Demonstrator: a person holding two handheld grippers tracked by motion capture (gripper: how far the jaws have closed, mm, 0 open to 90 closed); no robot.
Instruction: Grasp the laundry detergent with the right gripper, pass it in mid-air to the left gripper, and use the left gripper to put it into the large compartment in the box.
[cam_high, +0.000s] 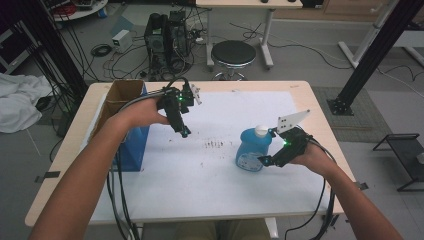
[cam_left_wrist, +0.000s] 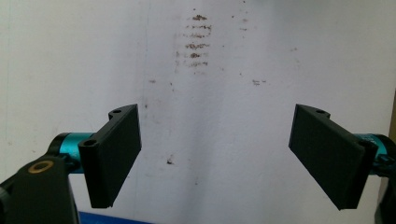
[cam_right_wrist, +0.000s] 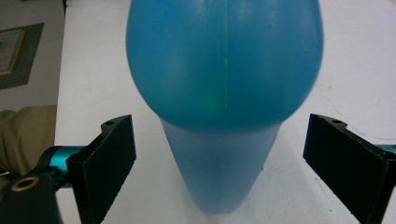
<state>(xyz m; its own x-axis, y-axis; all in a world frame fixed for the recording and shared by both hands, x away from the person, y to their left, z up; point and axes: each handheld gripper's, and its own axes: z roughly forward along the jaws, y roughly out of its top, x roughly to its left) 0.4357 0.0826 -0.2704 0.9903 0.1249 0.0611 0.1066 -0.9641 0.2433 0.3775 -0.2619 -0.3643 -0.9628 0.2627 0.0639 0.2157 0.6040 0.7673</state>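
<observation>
A blue plastic bottle (cam_high: 251, 151) with a white cap (cam_high: 261, 131) stands upright on the white sheet (cam_high: 200, 175) at the right of the table. My right gripper (cam_high: 267, 160) is at its right side, open, with a jaw on each side of the bottle (cam_right_wrist: 224, 93) and a gap to both. My left gripper (cam_high: 184, 132) hovers over the sheet left of centre, tilted downward and open, with nothing between its jaws. Below it lie brown smudges (cam_left_wrist: 196, 44) on the white sheet (cam_left_wrist: 224, 140).
An open cardboard box (cam_high: 117, 100) with a blue front (cam_high: 134, 145) stands at the table's left edge beside my left forearm. The brown stains (cam_high: 215, 144) mark the sheet's middle. Beyond the table stand a black stool (cam_high: 233, 54), a computer tower (cam_high: 167, 37) and floor cables.
</observation>
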